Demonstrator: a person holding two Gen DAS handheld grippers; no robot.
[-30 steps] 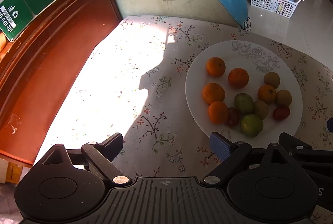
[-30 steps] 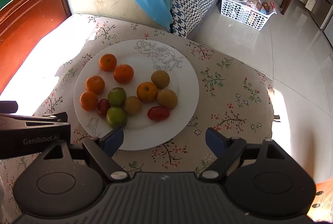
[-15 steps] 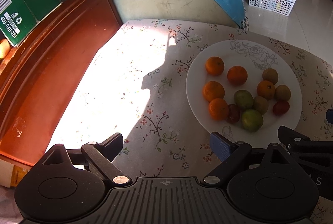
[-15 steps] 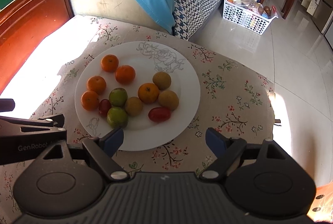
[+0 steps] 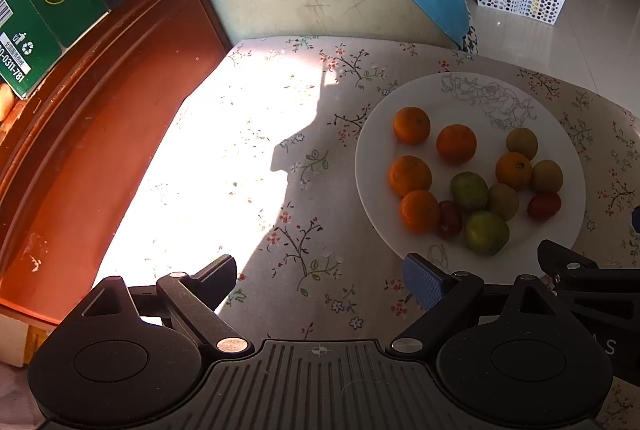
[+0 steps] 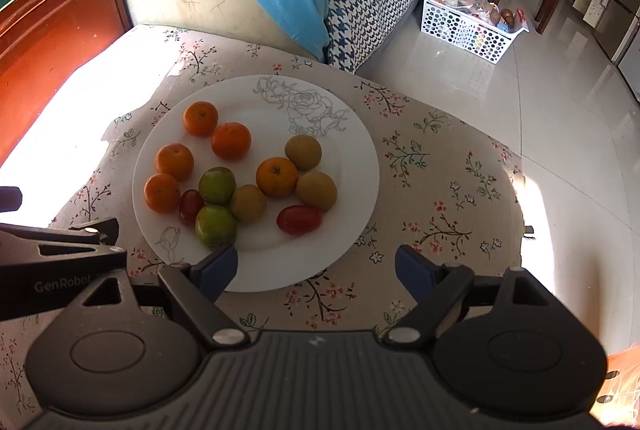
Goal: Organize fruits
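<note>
Floral tabletop [image 6: 432, 190]; white plate [image 6: 352, 154] near its centre, wooden cabinet [image 5: 100, 134] along left edge. On plate: five oranges [image 6: 277, 177], three brown fruits [image 6: 316, 190], two green [image 6: 216, 185], two red tomatoes [image 6: 299, 219]. Left gripper [image 5: 320, 280] and right gripper [image 6: 316, 264], both spread, empty, over near edge.
</note>
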